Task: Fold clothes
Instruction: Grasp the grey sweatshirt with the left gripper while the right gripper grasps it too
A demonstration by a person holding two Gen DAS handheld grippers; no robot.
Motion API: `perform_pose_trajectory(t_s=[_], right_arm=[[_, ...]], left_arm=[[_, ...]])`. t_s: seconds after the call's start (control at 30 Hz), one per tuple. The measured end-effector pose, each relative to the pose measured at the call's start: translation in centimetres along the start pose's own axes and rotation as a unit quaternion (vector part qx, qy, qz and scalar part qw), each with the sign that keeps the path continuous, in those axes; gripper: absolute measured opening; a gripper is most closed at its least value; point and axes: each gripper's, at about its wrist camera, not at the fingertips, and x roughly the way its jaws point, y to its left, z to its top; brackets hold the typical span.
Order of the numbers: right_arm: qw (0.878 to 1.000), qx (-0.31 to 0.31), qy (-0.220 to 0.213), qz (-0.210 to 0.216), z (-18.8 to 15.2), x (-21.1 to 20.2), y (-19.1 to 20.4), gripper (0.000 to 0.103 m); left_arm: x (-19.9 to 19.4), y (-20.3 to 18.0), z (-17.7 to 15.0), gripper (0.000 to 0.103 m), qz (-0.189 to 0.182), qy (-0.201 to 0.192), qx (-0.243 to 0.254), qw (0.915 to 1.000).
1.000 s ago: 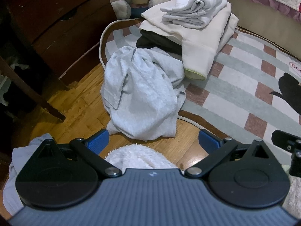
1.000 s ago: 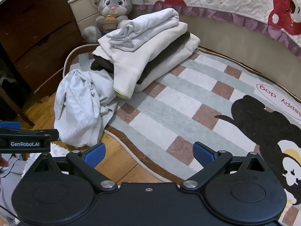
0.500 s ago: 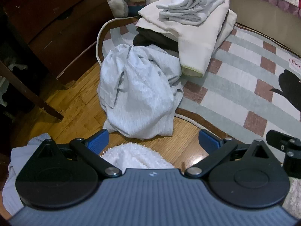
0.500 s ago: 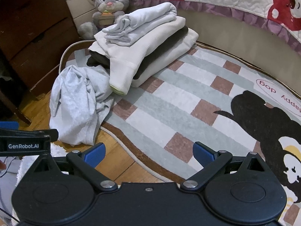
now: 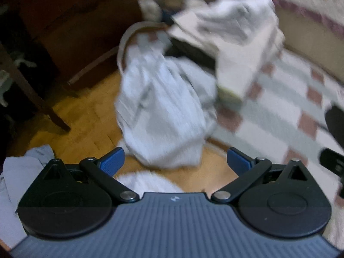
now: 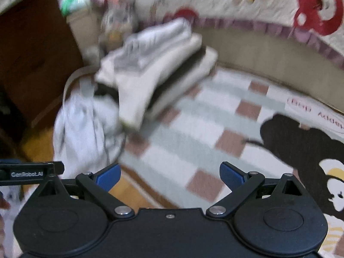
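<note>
A crumpled light grey garment (image 5: 165, 111) lies half on the wooden floor, half on the rug edge; it also shows in the right wrist view (image 6: 83, 129). Behind it stands a stack of folded cream, dark and white clothes (image 5: 236, 43), also in the right wrist view (image 6: 154, 64). My left gripper (image 5: 175, 161) is open and empty, just short of the grey garment's near edge. My right gripper (image 6: 169, 174) is open and empty above the rug. Both views are motion-blurred.
A checked rug (image 6: 225, 129) with a black cartoon dog (image 6: 305, 150) covers the floor at right. A dark wooden dresser (image 5: 71, 21) stands at left. A white fluffy cloth (image 5: 148, 182) and a pale blue garment (image 5: 19, 176) lie near me. A quilt-covered bed side (image 6: 258, 43) runs behind.
Both grippers have moved forward toward the clothes; the grey garment and the stack sit closer and are blurred. Both jaws stay open and the clothes have not moved.
</note>
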Motion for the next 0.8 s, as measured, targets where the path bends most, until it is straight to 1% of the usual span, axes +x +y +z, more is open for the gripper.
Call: perform_pose_trajectory(t_s=[0.03,0.07,0.1,0.17,0.23,0.27,0.3,0.33,0.37,0.4,0.43,0.47,0.5,0.57,0.6,0.63,0.7,0.73,0.8], right_arm=[[1.0,0.008,-0.014,0.015,-0.1,0.0,0.1,0.1],[0.999,0.015,-0.029,0.03,-0.1,-0.1,0.1,0.1],[0.998,0.019,-0.032,0.043,-0.2,0.2,0.3,0.098],[0.998,0.018,-0.025,0.055,-0.6,1.3,0.7,0.094],[0.998,0.014,-0.013,0.063,-1.1,2.6,1.2,0.087],[0.998,0.013,-0.008,0.067,-1.4,3.2,1.4,0.086],[0.997,0.011,-0.002,0.071,-1.6,3.8,1.6,0.082],[0.997,0.009,0.004,0.075,-1.9,4.5,1.9,0.076],[0.997,0.007,0.01,0.079,-2.2,5.1,2.1,0.073],[0.996,0.005,0.016,0.083,-2.4,5.7,2.3,0.068],[0.996,0.006,0.019,0.086,-2.7,6.2,2.4,0.063],[0.996,0.007,0.019,0.087,-2.9,6.6,2.5,0.059],[0.996,0.007,0.018,0.087,-2.9,7.0,2.5,0.056],[0.996,0.01,0.01,0.083,-2.9,7.9,2.3,0.057],[0.997,0.018,0.0,0.076,-2.7,8.2,2.1,0.057],[0.997,0.018,-0.008,0.078,-2.4,8.7,2.1,0.058],[0.996,0.019,-0.022,0.082,-1.7,9.6,2.0,0.062],[0.995,0.016,-0.015,0.095,-1.3,10.4,2.2,0.066],[0.992,0.014,0.007,0.122,-0.6,12.4,2.5,0.07]], left_arm=[[0.1,0.3,0.2,0.103,0.002,-0.015,0.004,0.9999],[0.4,0.6,0.4,0.103,0.002,-0.022,0.01,0.9997],[0.9,1.1,0.7,0.103,-0.003,-0.02,0.01,0.9997],[2.0,2.3,1.1,0.102,-0.019,-0.009,0.001,0.9998],[3.5,3.8,1.5,0.1,-0.043,0.006,-0.019,0.9989],[4.3,4.5,1.5,0.098,-0.055,0.014,-0.03,0.9979],[5.1,5.2,1.5,0.096,-0.069,0.018,-0.043,0.9965],[5.9,6.0,1.4,0.09,-0.084,0.018,-0.054,0.9948],[6.5,6.5,1.3,0.083,-0.096,0.017,-0.06,0.9934],[7.1,6.8,1.1,0.078,-0.104,0.017,-0.061,0.9926],[7.7,7.2,0.9,0.067,-0.114,0.017,-0.06,0.9915],[8.3,7.5,0.8,0.061,-0.125,0.017,-0.06,0.9902],[8.9,7.8,0.8,0.06,-0.136,0.019,-0.061,0.9887],[10.1,8.4,0.8,0.058,-0.153,0.023,-0.066,0.9858],[10.7,8.7,1.0,0.058,-0.156,0.022,-0.066,0.9852],[11.2,8.8,1.2,0.058,-0.159,0.02,-0.064,0.9849],[12.2,9.1,1.8,0.058,-0.163,0.015,-0.062,0.9845],[12.7,9.3,2.1,0.058,-0.166,0.012,-0.064,0.984],[13.8,9.3,2.8,0.058,-0.175,0.01,-0.069,0.982]])
